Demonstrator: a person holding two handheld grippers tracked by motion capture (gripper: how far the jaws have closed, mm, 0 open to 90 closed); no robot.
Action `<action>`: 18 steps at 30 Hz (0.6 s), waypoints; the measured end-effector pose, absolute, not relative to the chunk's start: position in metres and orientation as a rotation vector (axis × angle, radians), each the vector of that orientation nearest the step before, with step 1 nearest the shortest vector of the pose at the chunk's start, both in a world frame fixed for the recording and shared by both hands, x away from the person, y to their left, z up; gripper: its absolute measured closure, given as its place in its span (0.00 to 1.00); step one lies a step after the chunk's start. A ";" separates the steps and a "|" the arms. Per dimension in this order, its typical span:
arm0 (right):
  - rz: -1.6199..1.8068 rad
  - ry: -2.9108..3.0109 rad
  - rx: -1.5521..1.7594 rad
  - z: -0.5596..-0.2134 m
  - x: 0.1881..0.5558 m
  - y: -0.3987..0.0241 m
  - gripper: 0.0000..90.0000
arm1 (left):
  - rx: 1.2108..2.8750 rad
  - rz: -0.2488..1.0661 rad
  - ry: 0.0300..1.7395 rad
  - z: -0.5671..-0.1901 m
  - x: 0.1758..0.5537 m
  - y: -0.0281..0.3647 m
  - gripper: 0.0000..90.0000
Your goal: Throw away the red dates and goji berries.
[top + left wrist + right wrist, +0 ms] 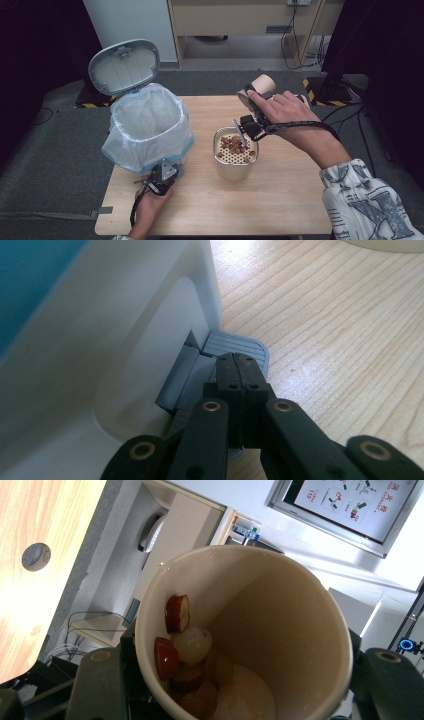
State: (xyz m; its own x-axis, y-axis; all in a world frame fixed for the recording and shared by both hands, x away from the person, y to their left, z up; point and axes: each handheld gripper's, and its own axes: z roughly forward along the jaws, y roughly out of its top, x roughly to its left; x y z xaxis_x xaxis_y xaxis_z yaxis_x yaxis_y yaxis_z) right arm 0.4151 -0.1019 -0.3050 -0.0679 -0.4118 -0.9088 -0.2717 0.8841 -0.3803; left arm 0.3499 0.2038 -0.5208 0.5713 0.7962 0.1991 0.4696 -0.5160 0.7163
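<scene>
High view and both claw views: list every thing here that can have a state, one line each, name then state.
Bin lid: raised open.
Bin: lined with a bag, open at the top.
Pedal: under the shut tips of the left claw.
Left claw: shut, nothing held.
Paper cup: tilted on its side, fruit pieces inside.
Right claw: shut on the paper cup.
Strainer container: upright, pieces lying on its perforated tray.

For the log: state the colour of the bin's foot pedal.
Grey ribbed foot pedal, clearest in the left gripper view.

A beige paper cup (280,630) (tilted) holds red date pieces (176,614).
</scene>
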 end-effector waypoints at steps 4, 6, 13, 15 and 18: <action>-0.161 1.653 -0.561 -0.313 0.416 -0.100 0.40 | 2.191 0.692 1.007 -0.521 0.350 0.204 1.00; -0.257 1.664 -0.687 -0.334 0.415 -0.094 0.40 | 2.192 0.692 1.007 -0.521 0.350 0.204 1.00; -0.208 1.688 -0.631 -0.337 0.417 -0.091 0.40 | 2.192 0.691 1.006 -0.521 0.350 0.204 1.00; -0.209 1.689 -0.630 -0.336 0.416 -0.093 0.40 | 2.191 0.690 1.006 -0.521 0.350 0.204 1.00; -0.189 1.692 -0.608 -0.332 0.417 -0.094 0.40 | 2.191 0.693 1.006 -0.521 0.350 0.204 1.00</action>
State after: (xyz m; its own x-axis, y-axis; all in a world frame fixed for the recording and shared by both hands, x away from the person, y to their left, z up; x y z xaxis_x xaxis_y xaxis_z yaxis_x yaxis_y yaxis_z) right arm 0.4168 -0.0943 -0.3323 -0.0955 -0.4904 -0.8663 -0.2869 0.8469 -0.4478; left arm 0.3500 0.2040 -0.5208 0.5718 0.7961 0.1982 0.4691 -0.5155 0.7171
